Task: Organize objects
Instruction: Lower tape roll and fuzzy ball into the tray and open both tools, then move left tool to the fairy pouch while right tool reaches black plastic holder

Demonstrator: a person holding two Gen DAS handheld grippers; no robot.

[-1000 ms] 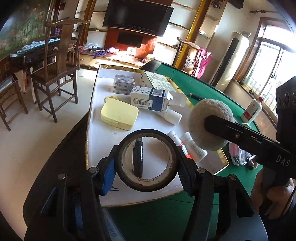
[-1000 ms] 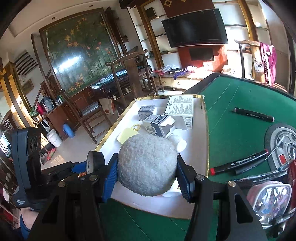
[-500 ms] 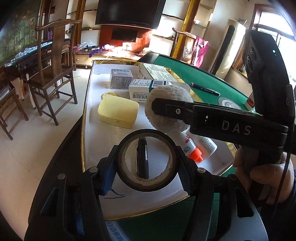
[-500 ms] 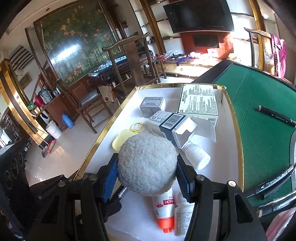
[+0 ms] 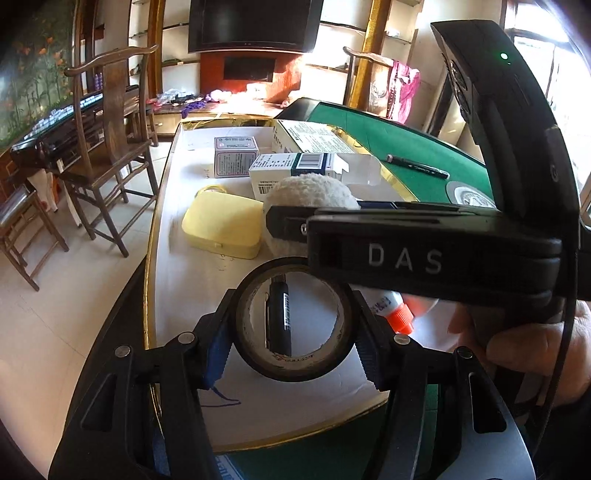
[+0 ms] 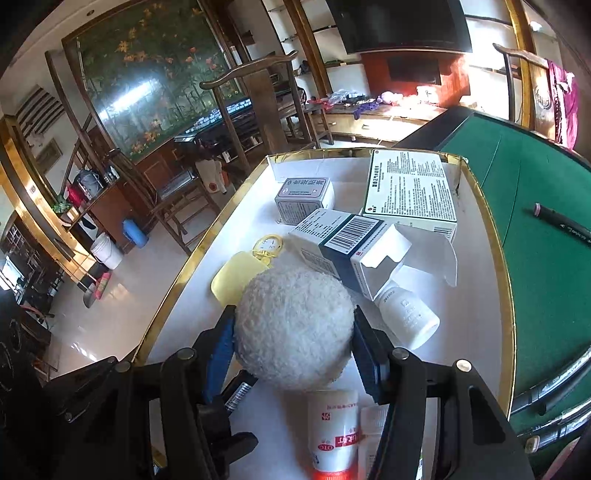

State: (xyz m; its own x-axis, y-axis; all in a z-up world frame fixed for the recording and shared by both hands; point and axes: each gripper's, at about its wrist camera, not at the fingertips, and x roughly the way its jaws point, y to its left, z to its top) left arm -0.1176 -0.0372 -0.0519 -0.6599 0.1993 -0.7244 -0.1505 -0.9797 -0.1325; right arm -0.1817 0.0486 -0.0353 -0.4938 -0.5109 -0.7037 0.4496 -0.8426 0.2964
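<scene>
Left gripper pinching tape roll, right gripper pinching fluffy ball, yellow case half hidden.

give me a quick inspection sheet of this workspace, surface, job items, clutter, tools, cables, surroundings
surface: white gold-rimmed tray on a green felt table
job's things: fluffy white ball and black tape roll, both held over the tray
clutter: yellow case, three medicine boxes, the barcoded box open, white bottle, orange-capped tube, black pen seen through the roll; markers on the felt
grippers: left tool shut on the tape roll; right tool shut on the ball
cables: thin black cable beside the right hand
surroundings: wooden chairs, wall TV, floral painting
</scene>
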